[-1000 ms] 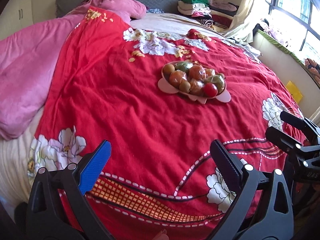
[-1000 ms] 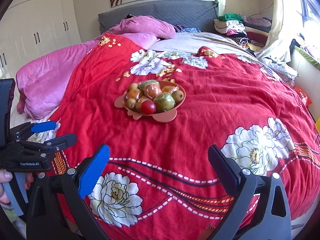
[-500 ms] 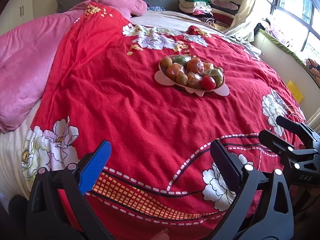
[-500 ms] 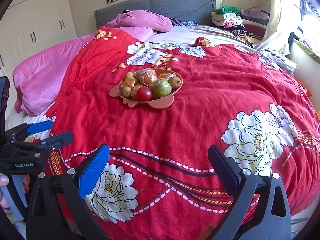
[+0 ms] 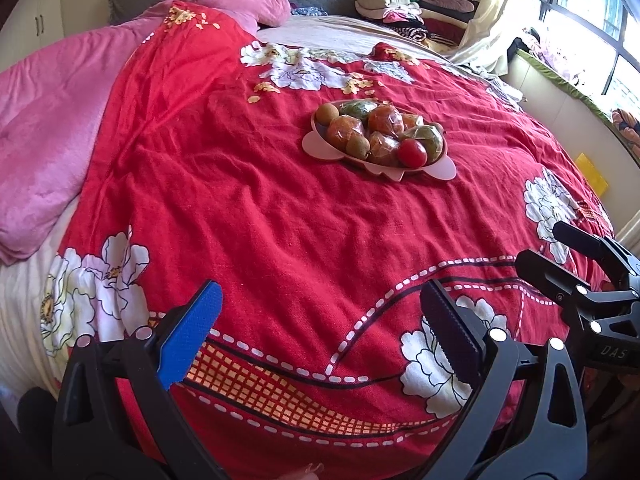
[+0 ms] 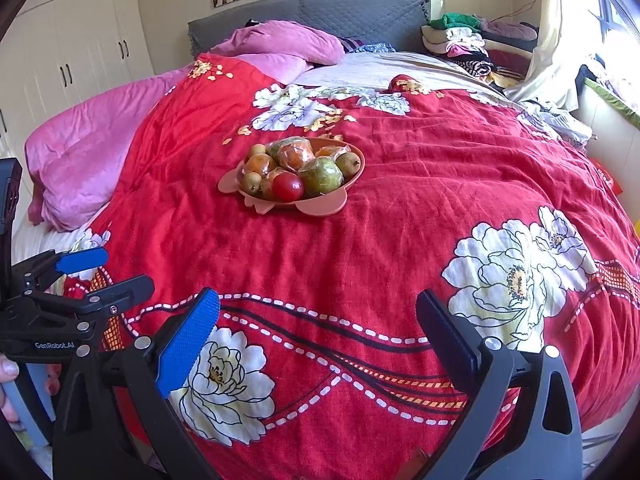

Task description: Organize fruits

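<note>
The left gripper [image 5: 320, 332] hangs over the near end of the red floral bedspread [image 5: 280, 220], its jaws spread wide with nothing between them and nothing touched, one finger faced in blue [image 5: 192, 340], the other in black. The right gripper [image 6: 320, 332] hangs likewise over the same cover, jaws wide apart and holding nothing. In the left wrist view the right gripper shows at about 3 o'clock [image 5: 576, 264], its two black fingers parted; in the right wrist view the left gripper shows at about 9 o'clock [image 6: 100, 272], fingers parted too, with a hand [image 6: 8, 384] on its grip. The fruit sits heaped in a pink scalloped bowl [image 6: 324, 208] that rests on the bedspread, well apart from both grippers, at about 12 o'clock from each. In the heap are a red tomato [image 6: 288, 187] at the near edge, a green wrapped fruit [image 6: 322, 176] just beside it, orange wrapped fruits [image 6: 296, 154] behind, and small brown fruits [image 6: 252, 182] at the rim. A pink blanket [image 6: 100, 140] lies at 10 o'clock of the bowl
</note>
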`<move>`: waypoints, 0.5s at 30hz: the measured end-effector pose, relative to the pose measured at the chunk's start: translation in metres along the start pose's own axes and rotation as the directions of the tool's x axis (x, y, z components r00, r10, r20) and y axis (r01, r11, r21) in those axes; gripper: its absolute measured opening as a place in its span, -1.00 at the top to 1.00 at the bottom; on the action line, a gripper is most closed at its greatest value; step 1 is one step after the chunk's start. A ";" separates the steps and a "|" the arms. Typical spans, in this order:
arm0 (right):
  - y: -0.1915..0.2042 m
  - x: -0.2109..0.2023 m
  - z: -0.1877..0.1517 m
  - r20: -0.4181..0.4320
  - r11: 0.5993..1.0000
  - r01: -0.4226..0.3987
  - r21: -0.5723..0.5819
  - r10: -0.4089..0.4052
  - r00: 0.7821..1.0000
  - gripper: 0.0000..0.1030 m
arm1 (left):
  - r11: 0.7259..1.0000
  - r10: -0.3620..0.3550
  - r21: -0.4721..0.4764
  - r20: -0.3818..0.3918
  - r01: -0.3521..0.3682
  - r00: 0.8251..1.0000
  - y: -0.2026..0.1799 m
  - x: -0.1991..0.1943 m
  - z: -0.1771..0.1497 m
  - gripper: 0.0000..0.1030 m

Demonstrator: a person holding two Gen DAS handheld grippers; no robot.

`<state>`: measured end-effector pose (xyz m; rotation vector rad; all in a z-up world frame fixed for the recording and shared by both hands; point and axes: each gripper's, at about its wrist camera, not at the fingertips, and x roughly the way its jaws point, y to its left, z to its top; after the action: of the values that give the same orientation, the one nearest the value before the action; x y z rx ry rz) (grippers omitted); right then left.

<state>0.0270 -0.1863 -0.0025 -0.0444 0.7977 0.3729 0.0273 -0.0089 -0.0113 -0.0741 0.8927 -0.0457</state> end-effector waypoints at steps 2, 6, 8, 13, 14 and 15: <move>0.000 0.000 0.000 0.001 1.000 -0.001 -0.001 0.001 1.000 -0.91 | 1.000 0.000 0.001 0.000 0.000 1.000 0.000 0.000 0.000 -0.81; 0.000 0.000 0.000 0.001 1.000 0.000 0.000 0.000 1.000 -0.91 | 1.000 0.007 0.006 0.000 -0.007 1.000 0.000 -0.001 0.000 -0.81; 0.000 0.000 0.000 0.001 1.000 0.001 0.000 -0.001 1.000 -0.91 | 1.000 0.007 0.008 0.000 -0.007 1.000 -0.001 -0.001 0.000 -0.81; -0.001 -0.001 -0.001 0.000 1.000 0.002 -0.001 -0.002 1.000 -0.91 | 1.000 0.011 0.002 0.002 -0.011 1.000 0.000 -0.001 0.000 -0.81; -0.001 -0.001 0.000 0.000 1.000 0.002 0.000 -0.002 1.000 -0.91 | 1.000 0.010 0.002 0.001 -0.010 1.000 0.000 -0.001 0.000 -0.81; -0.001 -0.001 -0.001 0.000 1.000 0.000 0.000 0.000 1.000 -0.91 | 1.000 0.012 0.003 0.000 -0.012 1.000 0.000 -0.001 0.000 -0.81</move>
<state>0.0267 -0.1880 -0.0025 -0.0447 0.7981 0.3727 0.0264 -0.0088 -0.0104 -0.0664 0.8927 -0.0355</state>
